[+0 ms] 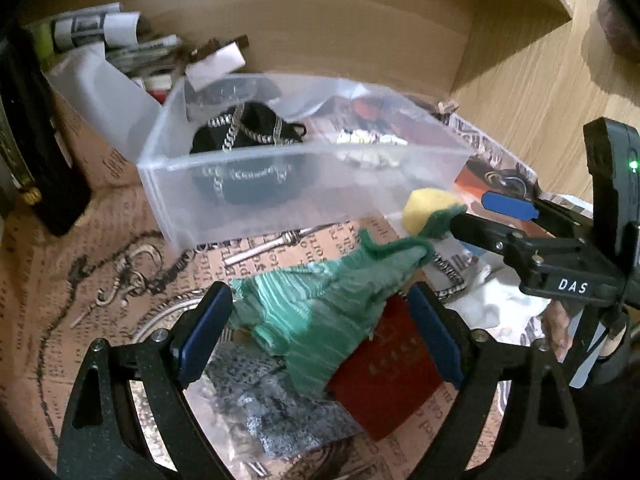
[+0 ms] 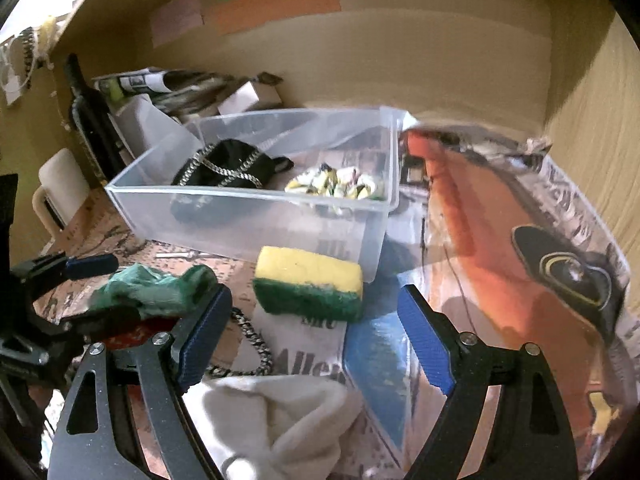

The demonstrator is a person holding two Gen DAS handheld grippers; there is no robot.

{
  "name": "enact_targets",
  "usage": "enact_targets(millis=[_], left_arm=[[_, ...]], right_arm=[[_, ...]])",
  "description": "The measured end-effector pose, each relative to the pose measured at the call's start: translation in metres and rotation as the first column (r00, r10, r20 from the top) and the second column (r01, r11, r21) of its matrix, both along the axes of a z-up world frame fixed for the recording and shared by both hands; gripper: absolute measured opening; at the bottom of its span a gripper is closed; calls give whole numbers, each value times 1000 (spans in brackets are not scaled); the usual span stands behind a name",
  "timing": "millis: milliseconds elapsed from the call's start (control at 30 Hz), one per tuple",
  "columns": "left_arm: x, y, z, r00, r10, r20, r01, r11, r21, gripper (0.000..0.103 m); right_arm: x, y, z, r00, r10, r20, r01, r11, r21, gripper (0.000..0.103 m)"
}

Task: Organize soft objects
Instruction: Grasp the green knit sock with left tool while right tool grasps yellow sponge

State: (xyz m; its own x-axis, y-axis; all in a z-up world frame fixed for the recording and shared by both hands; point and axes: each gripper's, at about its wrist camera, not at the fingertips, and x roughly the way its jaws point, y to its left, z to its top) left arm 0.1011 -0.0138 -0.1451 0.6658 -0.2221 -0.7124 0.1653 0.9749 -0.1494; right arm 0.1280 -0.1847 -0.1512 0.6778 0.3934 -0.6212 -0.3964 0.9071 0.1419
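**Between the pads: green cloth next, sponge waiting**

Between the spread pads of the left tool (image 1: 320, 336) lies the crumpled green cloth (image 1: 320, 312), not yet pinched; jaws released. Close low on the bunched middle, lift straight, so the dark mesh beneath stays put.

Right tool (image 2: 316, 340) also released, gripping nothing; yellow-green sponge (image 2: 308, 282) just ahead of it, touching the newspaper-covered bench (image 2: 520, 208), white cloth (image 2: 272, 416) under its jaws.

Clear plastic bin (image 2: 248, 216) ahead of both, near wall close behind the sponge. Black chain bag (image 2: 228, 164) fills its left; open room centre. Clear the rim before releasing.
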Motion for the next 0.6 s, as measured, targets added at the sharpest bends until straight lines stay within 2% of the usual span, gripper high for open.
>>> enact_targets(millis=[133,233,300,367,600], left_arm=[[6,3,-7,1000,12,-18,-12,1000,-22,86],[8,5,-7,1000,11,-16,-12,999,-35,78],[9,6,-8,1000,10,-17,-11,999,-40,71],[9,8,-8,1000,14,-14,-14,999,-46,65],[5,10,2,1000,13,24,-12,999,-36,43]], right_arm=[[10,3,-7,999,8,-44,-7,1000,15,83],[14,5,-9,998,13,-55,-12,1000,19,82],[16,8,-10,998,18,-56,-17,1000,17,74],[18,11,-12,997,30,-68,-29,999,15,60],[11,6,-6,999,19,-30,-18,999,28,59]])
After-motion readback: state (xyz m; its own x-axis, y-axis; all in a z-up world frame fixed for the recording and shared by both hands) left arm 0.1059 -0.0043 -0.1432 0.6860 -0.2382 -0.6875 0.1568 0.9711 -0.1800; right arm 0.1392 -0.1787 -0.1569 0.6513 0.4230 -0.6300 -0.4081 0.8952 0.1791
